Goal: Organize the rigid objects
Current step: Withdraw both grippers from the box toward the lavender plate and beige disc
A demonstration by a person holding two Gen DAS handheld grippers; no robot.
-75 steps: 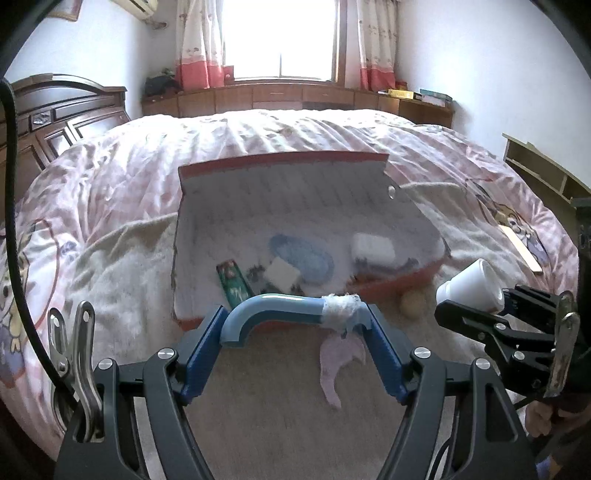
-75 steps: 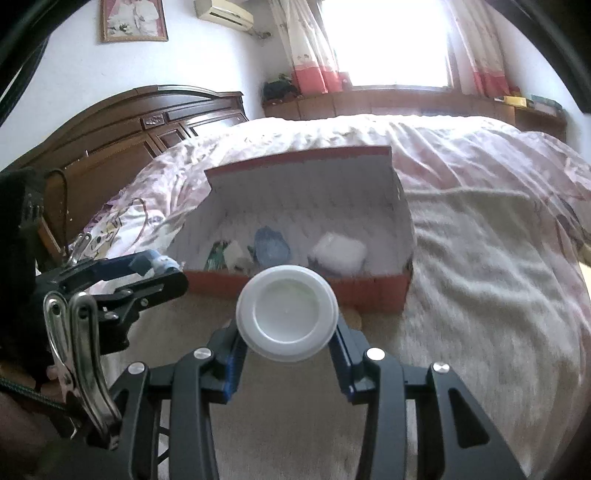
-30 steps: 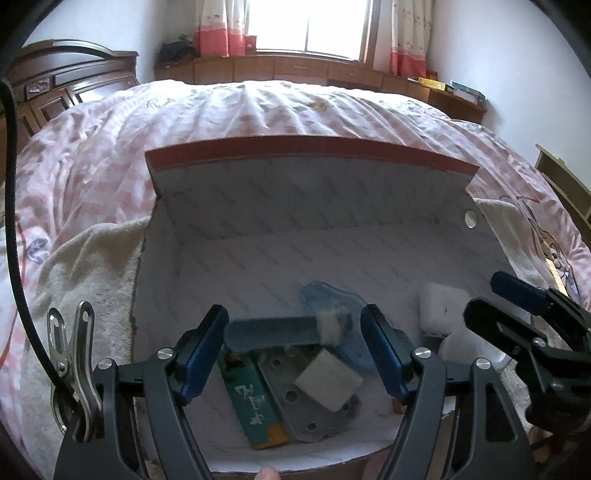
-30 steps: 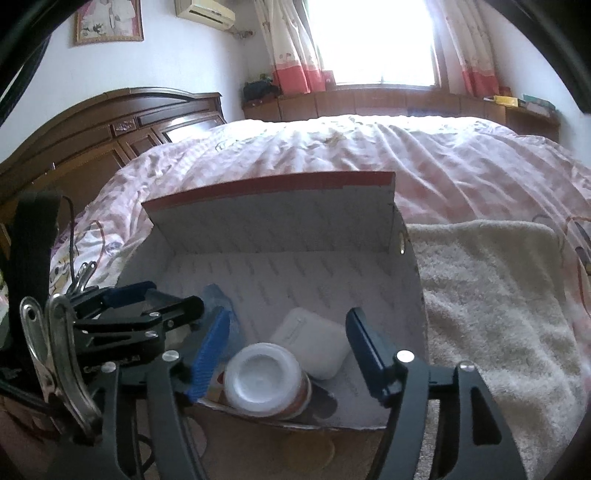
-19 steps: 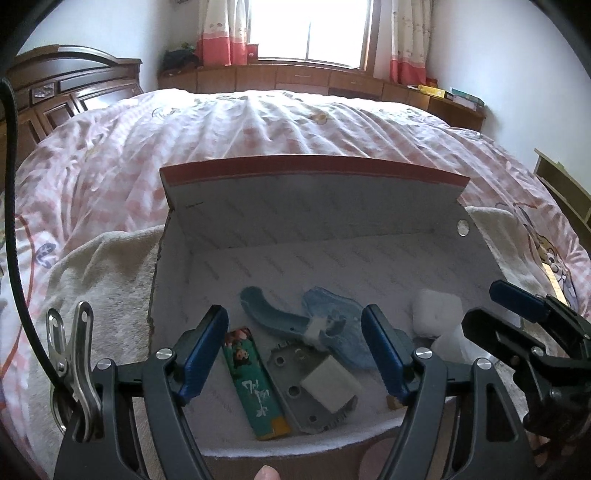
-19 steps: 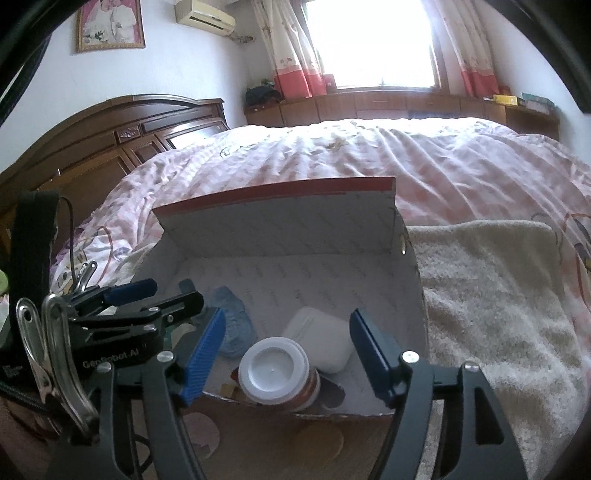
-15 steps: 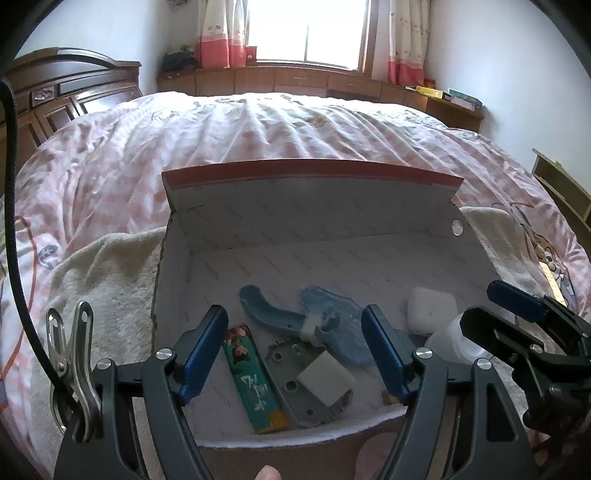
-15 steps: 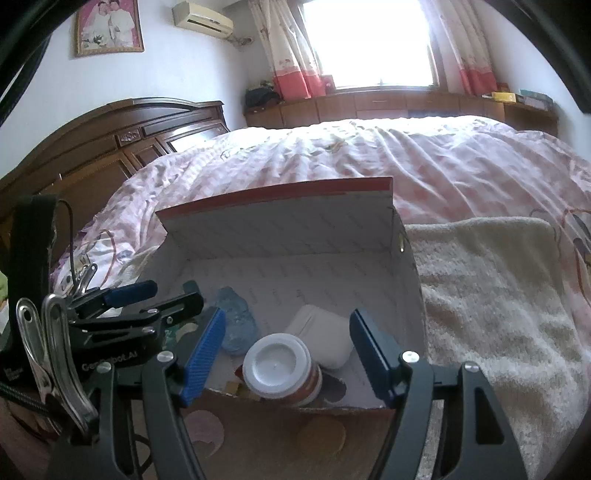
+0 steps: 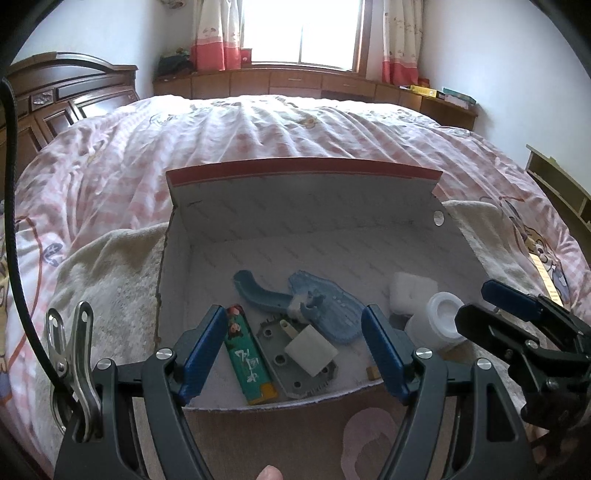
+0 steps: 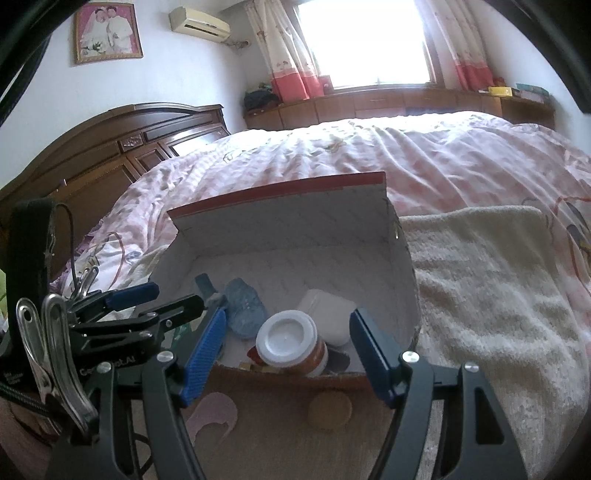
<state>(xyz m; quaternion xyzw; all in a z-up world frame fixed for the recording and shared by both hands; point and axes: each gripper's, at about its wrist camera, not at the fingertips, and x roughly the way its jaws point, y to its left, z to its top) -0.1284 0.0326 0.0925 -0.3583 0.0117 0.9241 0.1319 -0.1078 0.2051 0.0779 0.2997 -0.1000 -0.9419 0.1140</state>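
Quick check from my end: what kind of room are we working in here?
A home bedroom, by the look of it: the open box sits on a bed with a pink checked quilt, a dark wooden headboard and a curtained window behind.

Daylight floods in from the window [image 9: 301,31], blown out to white glare in both views. The bed [image 9: 258,129] is evenly lit, shadows soft. Strong fisheye bending with dark vignette at the corners; focus mostly sharp.
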